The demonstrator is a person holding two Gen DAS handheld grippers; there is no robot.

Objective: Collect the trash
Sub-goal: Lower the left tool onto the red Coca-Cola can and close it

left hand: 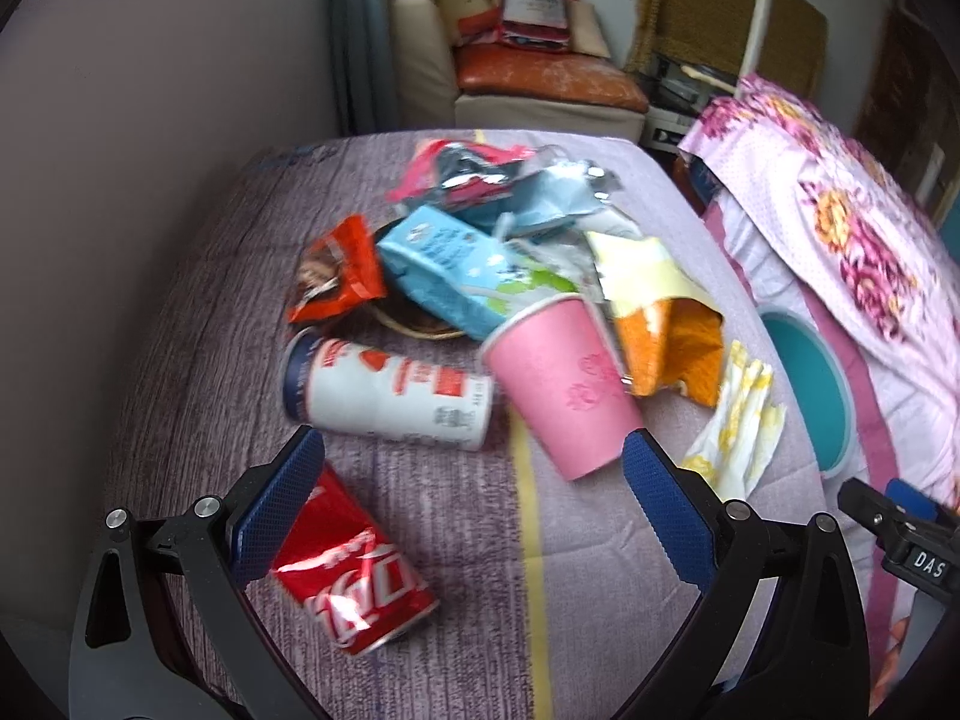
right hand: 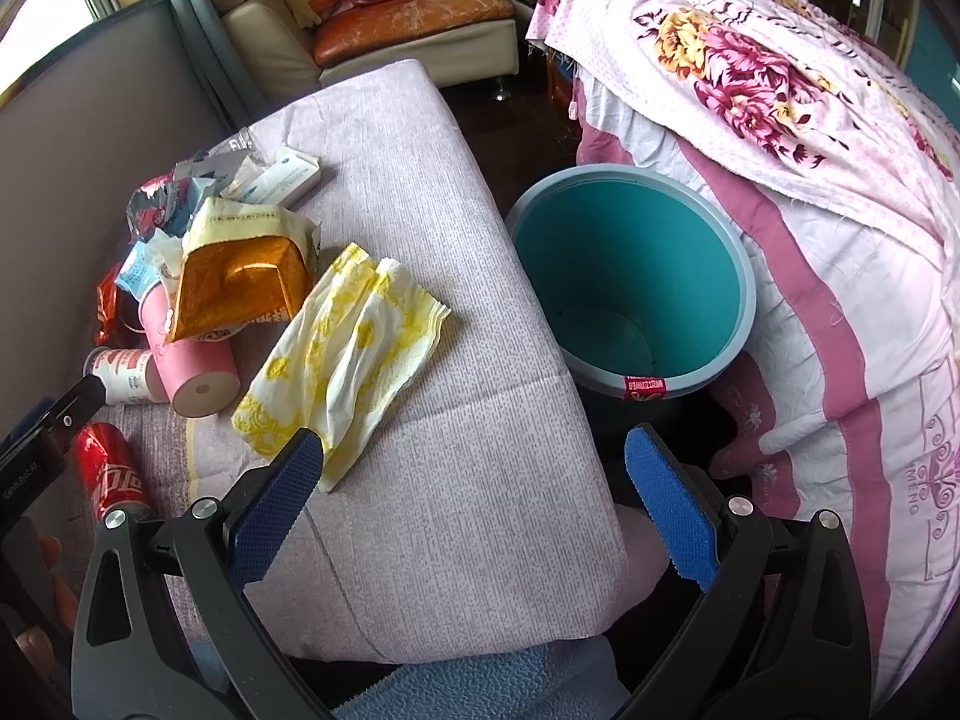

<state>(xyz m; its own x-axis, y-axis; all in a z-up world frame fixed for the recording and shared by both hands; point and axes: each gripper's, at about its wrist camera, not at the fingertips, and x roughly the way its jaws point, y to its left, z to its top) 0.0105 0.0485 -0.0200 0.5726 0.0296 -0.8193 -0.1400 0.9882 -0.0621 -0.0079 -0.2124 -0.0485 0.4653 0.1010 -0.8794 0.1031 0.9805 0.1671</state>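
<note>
Trash lies on a lilac table cloth (left hand: 456,534): a red cola can (left hand: 354,576), a white can (left hand: 390,393) on its side, a pink paper cup (left hand: 567,387), a blue carton (left hand: 456,270), an orange snack bag (left hand: 672,342), a red wrapper (left hand: 336,273) and a yellow-printed napkin (left hand: 741,420). My left gripper (left hand: 474,480) is open and empty above the table, its left finger over the cola can. My right gripper (right hand: 474,480) is open and empty over the table's near right edge, next to the napkin (right hand: 342,360). A teal bin (right hand: 630,276) stands beside the table.
A floral pink bedspread (right hand: 810,150) drapes to the right of the bin. A cream and orange sofa (left hand: 540,72) with bags stands behind the table. A grey wall panel (left hand: 150,120) runs along the table's left side. A wicker dish (left hand: 414,324) lies under the pile.
</note>
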